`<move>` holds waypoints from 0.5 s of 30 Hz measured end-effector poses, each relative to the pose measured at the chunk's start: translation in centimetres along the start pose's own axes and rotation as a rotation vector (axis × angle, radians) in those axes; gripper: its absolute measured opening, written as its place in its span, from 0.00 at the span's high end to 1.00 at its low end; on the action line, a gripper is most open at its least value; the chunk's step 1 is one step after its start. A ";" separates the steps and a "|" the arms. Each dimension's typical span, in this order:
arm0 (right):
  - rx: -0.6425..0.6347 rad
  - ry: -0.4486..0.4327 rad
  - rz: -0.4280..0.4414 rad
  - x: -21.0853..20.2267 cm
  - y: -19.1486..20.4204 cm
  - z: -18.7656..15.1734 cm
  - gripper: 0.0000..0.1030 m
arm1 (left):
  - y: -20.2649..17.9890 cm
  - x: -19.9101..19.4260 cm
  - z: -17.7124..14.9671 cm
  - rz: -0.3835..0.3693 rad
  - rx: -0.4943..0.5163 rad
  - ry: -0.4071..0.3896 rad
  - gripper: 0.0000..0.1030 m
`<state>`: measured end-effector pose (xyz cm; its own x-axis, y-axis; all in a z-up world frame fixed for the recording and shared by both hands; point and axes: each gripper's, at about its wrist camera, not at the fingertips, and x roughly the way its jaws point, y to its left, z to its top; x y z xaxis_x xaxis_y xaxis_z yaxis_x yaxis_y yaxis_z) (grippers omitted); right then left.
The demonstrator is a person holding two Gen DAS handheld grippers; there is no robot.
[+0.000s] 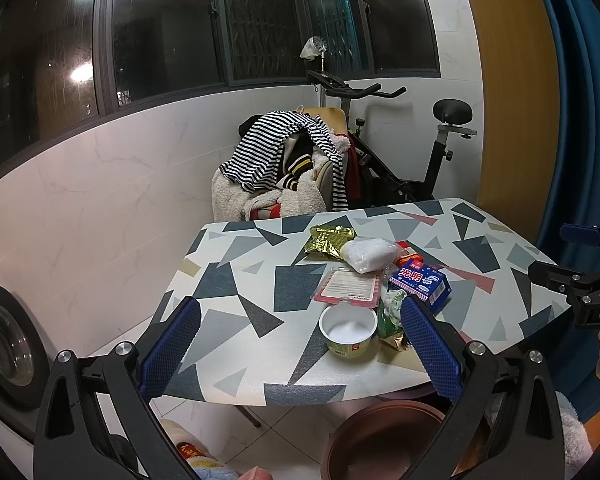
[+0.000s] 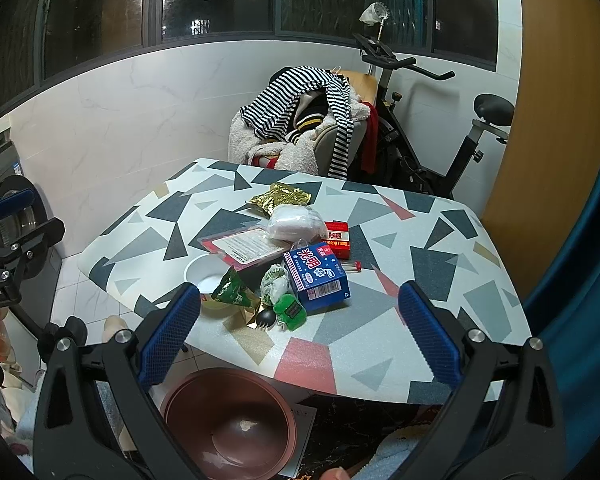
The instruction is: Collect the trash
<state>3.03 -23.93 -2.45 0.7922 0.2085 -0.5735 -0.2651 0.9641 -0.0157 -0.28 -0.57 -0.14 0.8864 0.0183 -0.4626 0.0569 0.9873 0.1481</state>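
Note:
A pile of trash lies on the patterned table (image 1: 236,292) (image 2: 420,272): a white-and-green cup (image 1: 348,330) (image 2: 200,274), a blue carton (image 1: 420,282) (image 2: 318,276), a gold wrapper (image 1: 330,240) (image 2: 280,198), a white bag (image 1: 368,254) (image 2: 296,222), a red box (image 2: 338,234), a flat pink-edged package (image 1: 348,286) (image 2: 244,246), and green wrappers (image 2: 234,290). My left gripper (image 1: 300,344) is open, held before the table's near edge with the cup between its fingers' lines. My right gripper (image 2: 300,332) is open, hovering over the near edge. A brown bin (image 1: 384,440) (image 2: 230,424) stands below.
A chair heaped with striped clothes (image 1: 284,160) (image 2: 304,120) stands behind the table, with an exercise bike (image 1: 404,152) (image 2: 440,128) beside it. A washing machine (image 1: 4,344) sits at the left, a blue curtain (image 1: 580,100) at the right. White tiled wall and dark windows lie beyond.

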 end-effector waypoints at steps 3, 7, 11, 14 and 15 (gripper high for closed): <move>-0.001 -0.001 0.000 0.0 0.0 0.0 0.05 | 0.1 0.0 0.0 -0.002 -0.001 -0.002 0.05; 0.000 -0.002 0.001 0.0 0.0 0.0 0.05 | 0.1 0.0 0.0 -0.002 -0.002 -0.002 0.05; -0.001 -0.001 -0.001 0.0 0.0 0.0 0.05 | 0.1 0.0 0.0 -0.001 -0.001 -0.001 0.05; 0.000 -0.001 0.000 -0.1 0.0 0.0 0.05 | 0.2 0.0 0.0 0.000 -0.002 -0.003 0.05; 0.000 -0.001 0.000 -0.1 0.0 0.0 0.05 | 0.1 0.0 0.0 0.002 -0.003 -0.005 0.05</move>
<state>3.00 -23.95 -2.38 0.7927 0.2085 -0.5728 -0.2652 0.9640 -0.0162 -0.32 -0.49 -0.10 0.8889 0.0194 -0.4578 0.0537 0.9878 0.1462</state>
